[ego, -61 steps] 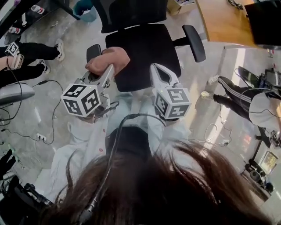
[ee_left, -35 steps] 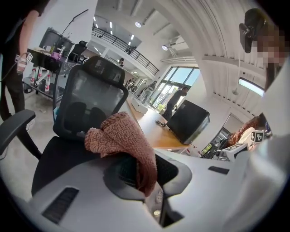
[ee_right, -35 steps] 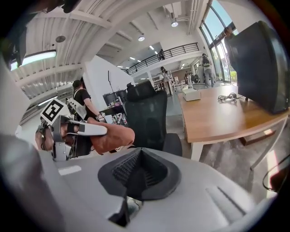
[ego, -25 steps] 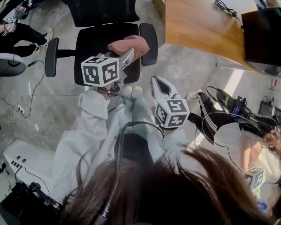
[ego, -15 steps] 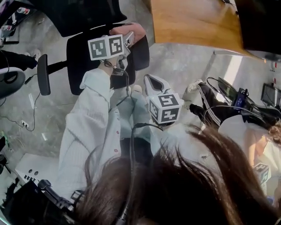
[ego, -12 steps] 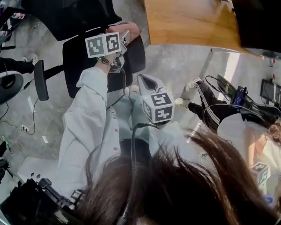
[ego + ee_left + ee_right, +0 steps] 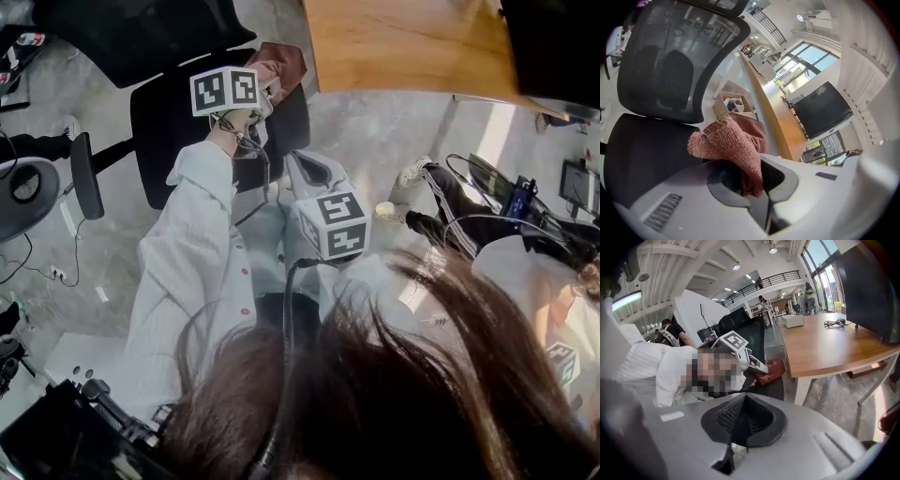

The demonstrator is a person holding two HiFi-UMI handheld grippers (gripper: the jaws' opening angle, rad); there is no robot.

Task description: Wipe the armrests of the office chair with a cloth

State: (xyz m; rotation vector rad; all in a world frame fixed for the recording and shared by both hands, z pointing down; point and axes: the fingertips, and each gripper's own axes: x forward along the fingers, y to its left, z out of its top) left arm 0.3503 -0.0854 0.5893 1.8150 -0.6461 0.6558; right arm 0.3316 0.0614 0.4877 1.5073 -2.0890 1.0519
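Left gripper (image 7: 265, 82) has reached farther — clamped on the cloth (image 7: 284, 64) at the far end of the armrest (image 7: 298, 124), which runs back bodyward (right gripper (image 7: 740, 423) closed, empty).

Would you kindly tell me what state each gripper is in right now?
Left gripper: closed on the pink cloth.
Right gripper: closed, empty.

Bright daylight, floor glare, fisheye-warped edges
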